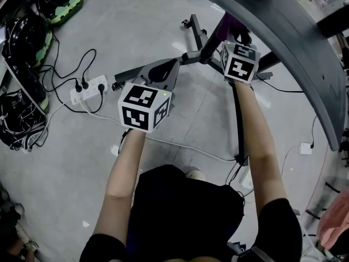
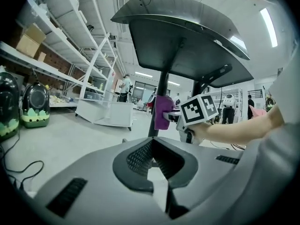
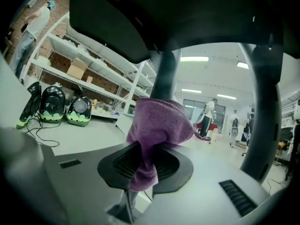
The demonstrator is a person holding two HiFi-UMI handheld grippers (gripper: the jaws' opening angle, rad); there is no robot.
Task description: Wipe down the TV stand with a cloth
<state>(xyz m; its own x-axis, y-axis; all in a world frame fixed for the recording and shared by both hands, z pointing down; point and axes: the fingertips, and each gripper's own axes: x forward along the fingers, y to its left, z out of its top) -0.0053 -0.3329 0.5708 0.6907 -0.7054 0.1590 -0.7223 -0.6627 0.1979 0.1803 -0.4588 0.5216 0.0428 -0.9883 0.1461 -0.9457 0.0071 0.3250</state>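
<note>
- Your right tool is pinching the purple cloth by its lower fold. The rest bunches up in front of the upright post of the TV stand, which looks like the right place to rub the post.
- Your left tool has its jaws pressed together on nothing. It hangs low over the floor, just beside the stand's foot, probably kept out of the wiping hand's way.
- The cloth itself hides whether it actually touches the post.
- From the head view, the marker cube covers most of the cloth, and the curved grey panel on top is cut off at the edge.
</note>
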